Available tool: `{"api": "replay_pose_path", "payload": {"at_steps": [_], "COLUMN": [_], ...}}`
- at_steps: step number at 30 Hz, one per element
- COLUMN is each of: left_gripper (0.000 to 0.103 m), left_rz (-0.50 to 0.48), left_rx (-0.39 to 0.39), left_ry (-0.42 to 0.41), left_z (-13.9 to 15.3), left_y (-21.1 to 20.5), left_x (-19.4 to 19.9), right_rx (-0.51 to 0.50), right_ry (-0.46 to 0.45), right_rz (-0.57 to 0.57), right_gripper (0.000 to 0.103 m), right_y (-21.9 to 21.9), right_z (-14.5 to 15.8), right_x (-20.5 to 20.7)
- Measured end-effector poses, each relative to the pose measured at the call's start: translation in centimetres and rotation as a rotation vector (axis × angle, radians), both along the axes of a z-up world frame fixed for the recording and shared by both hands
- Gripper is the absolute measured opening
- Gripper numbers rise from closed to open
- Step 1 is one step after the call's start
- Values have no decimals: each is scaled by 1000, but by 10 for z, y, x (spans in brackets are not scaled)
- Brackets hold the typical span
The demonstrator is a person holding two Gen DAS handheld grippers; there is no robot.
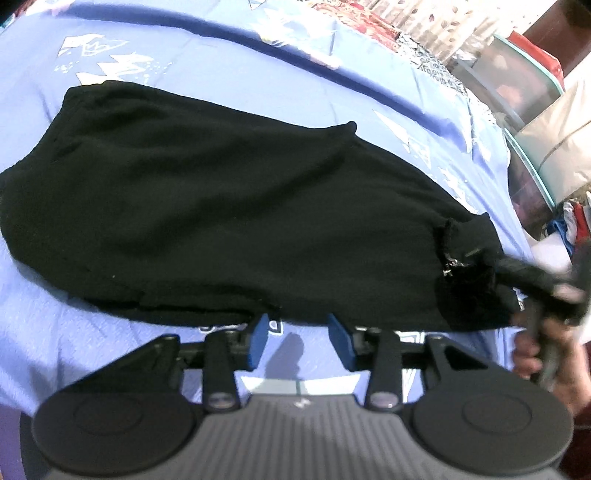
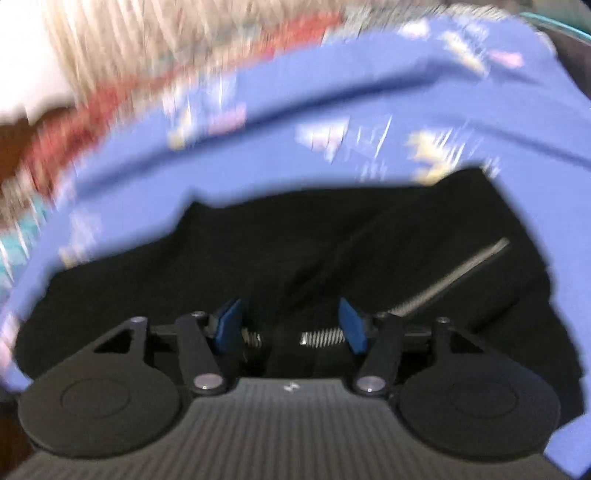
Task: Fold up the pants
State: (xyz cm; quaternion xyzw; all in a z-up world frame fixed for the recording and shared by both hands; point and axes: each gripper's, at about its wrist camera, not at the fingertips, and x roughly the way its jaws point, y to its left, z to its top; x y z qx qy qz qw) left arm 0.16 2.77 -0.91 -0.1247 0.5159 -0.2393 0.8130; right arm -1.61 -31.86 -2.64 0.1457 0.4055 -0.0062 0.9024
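Observation:
Black pants [image 1: 221, 206] lie folded lengthwise on a blue printed bedsheet [image 1: 221, 74], with the bunched end and a zipper at the right. My left gripper [image 1: 300, 338] hovers just short of the pants' near edge. Its blue pads stand apart with only sheet between them. At the pants' right end a person's hand [image 1: 532, 358] holds a blurred dark tool. In the blurred right wrist view, my right gripper [image 2: 291, 325] is open over the black pants [image 2: 184, 266]. A silver zipper [image 2: 454, 277] runs off to its right, and the pads press on nothing.
The bed's right edge drops off toward a clear storage box with a teal rim [image 1: 517, 92] and a grey bag [image 1: 561, 136]. A patterned red quilt and a curtain [image 1: 369, 18] lie beyond the far side of the sheet.

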Motion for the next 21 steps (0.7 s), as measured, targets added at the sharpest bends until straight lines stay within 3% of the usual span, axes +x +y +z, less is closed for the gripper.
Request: {"api": "replay_pose_path", "payload": {"at_steps": [2,3,5,9,10,11,14,18,21], "left_gripper": [37,37,37,37,37,37,37,50,59], "left_rz": [-2,0,8,26,30,34,62,179,311], "left_rx": [-2,-3,-8,-14,-16,-20,-39,-85,-92], "left_ry": [-13,-19,-23,-16,-12,-12,-46,-92,-92], "left_z": [2,3,4,1,0,0,9,22,22], "left_y": [2,3,8,16,18,21,40,92,134], "left_x": [-1,-1,-1,-1,-1,-1,-6,-10,-6], "right_rx": [-114,-143,-167,-240,-222,-198,-322,-275,-186], "right_ry": [-26,-29,-43,-102,-74,-23,-24,-182,-226], "right_rz": [9,-2,-64,-169,-147,-105,-29,-48,42], "right_gripper": [53,40,35,36,37,46,47,47,46], "right_y": [17,22,24,22,24,27,48,50,63], "right_z": [-11,-10,0,10,3,-7,-4,32,46], "right_x": [0,1,5,6,10,14,9,-18,-28]}}
